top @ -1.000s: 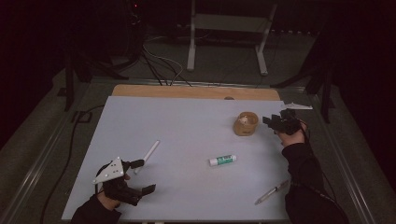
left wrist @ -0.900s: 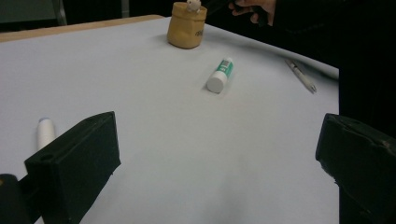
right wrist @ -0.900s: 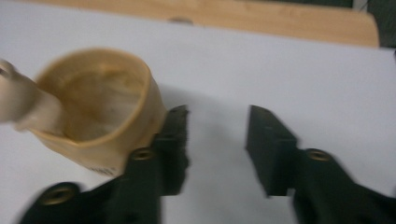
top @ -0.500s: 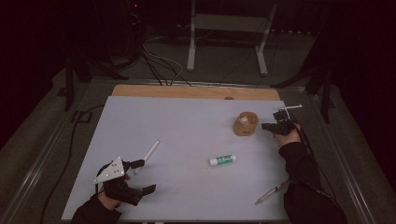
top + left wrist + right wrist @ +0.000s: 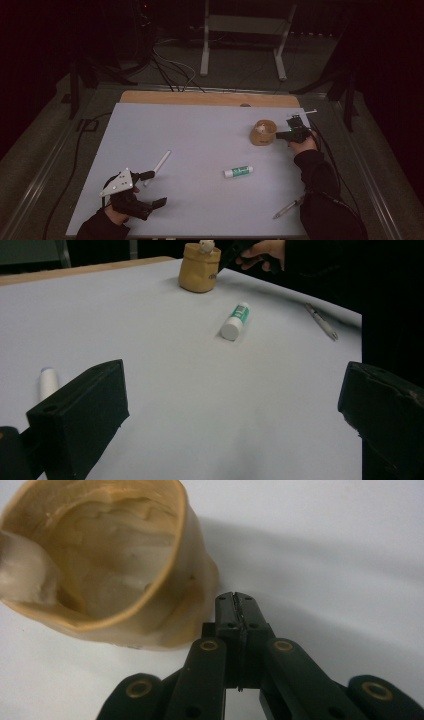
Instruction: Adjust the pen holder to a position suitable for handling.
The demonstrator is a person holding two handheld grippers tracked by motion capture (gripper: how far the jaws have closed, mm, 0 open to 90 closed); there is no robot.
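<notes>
A tan cup (image 5: 263,132) (image 5: 200,269) stands at the right of the pale table sheet (image 5: 200,130) with a whitish lump (image 5: 20,575) at its rim. My right gripper (image 5: 281,134) (image 5: 236,601) is just right of the cup, low to the sheet. Its jaws are shut with nothing between them, close beside the cup's wall (image 5: 190,580). At the near left my left gripper (image 5: 155,189) (image 5: 235,415) rests open and holds nothing. A white marker (image 5: 158,166) (image 5: 48,382) lies just beyond it. A green and white glue stick (image 5: 238,172) (image 5: 235,321) lies mid-table.
A pen (image 5: 289,206) (image 5: 320,321) lies near the front right edge by the person's dark sleeve (image 5: 320,175). A wooden strip (image 5: 200,97) runs along the far edge. Cables and a metal stand (image 5: 240,45) are on the floor behind.
The right hand has come down and in towards the cup's right side, and its jaws have come together. The left gripper has stayed put.
</notes>
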